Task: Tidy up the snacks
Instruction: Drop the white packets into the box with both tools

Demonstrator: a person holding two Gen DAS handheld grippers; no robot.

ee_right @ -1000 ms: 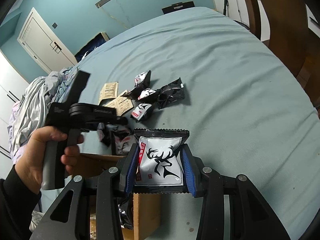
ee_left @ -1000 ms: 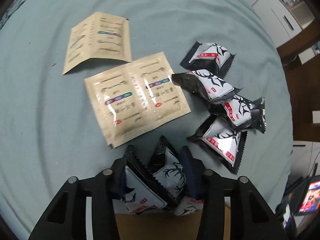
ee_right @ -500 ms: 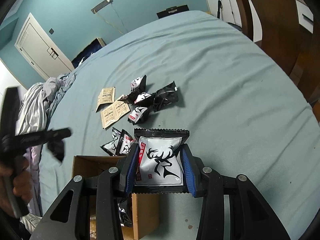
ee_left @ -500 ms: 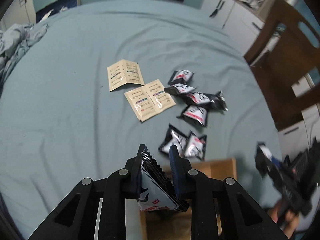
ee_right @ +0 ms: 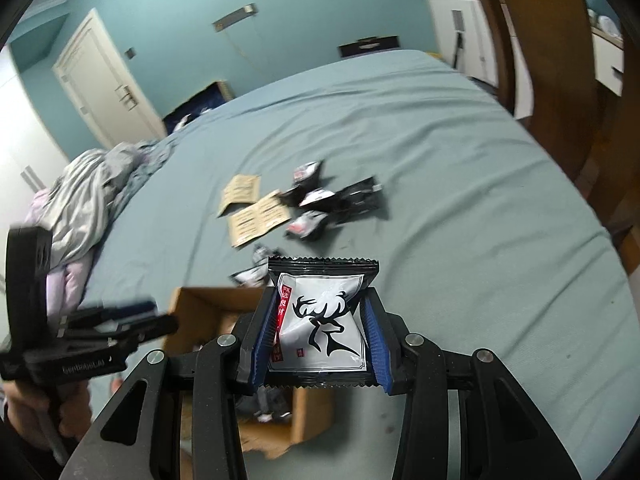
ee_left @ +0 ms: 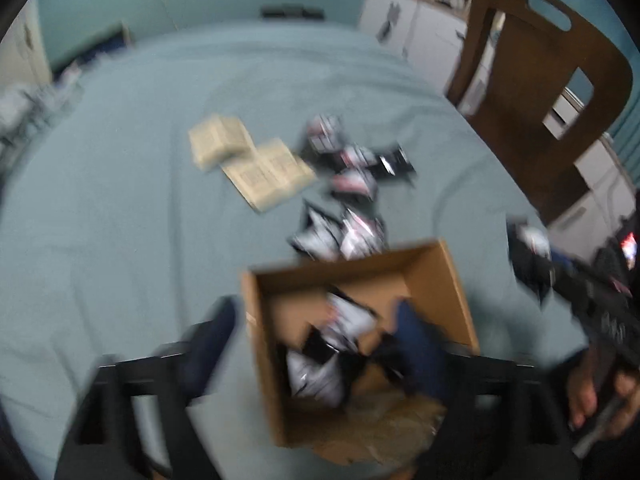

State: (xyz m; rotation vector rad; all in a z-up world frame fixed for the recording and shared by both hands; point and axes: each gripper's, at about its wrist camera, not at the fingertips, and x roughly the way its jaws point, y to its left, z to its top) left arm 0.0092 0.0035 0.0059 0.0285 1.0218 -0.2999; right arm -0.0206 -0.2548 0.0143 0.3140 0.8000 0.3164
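On the blue-grey bed (ee_right: pixel 460 168), going left to right, a heap of crumpled bedding (ee_right: pixel 86 196) lies at the left edge. Nearer the middle lie two tan sachets (ee_right: pixel 250 210), one just above the other, and just right of them a loose cluster of black-and-white snack packets (ee_right: pixel 332 204). Two more packets (ee_left: pixel 340 236) lie just beyond the far wall of an open cardboard box (ee_left: pixel 436 276), which sits at the near edge of the bed.

The left hand-held gripper (ee_left: pixel 312 340) hovers over the box; its jaws have just been opening and now stand wide apart, with nothing pressed between them. Below them, inside the box, lie several dropped packets (ee_left: pixel 328 344), blurred by motion. A hand (ee_right: pixel 24 412) holds this gripper's handle.

The right hand-held gripper (ee_right: pixel 320 332) is clamped on a deer-print snack packet (ee_right: pixel 320 320), its blue pads (ee_right: pixel 370 328) pressing both side edges, the packet upright and facing the camera, held above the right part of the box. A wooden chair (ee_left: pixel 552 92) stands off the bed's right edge.
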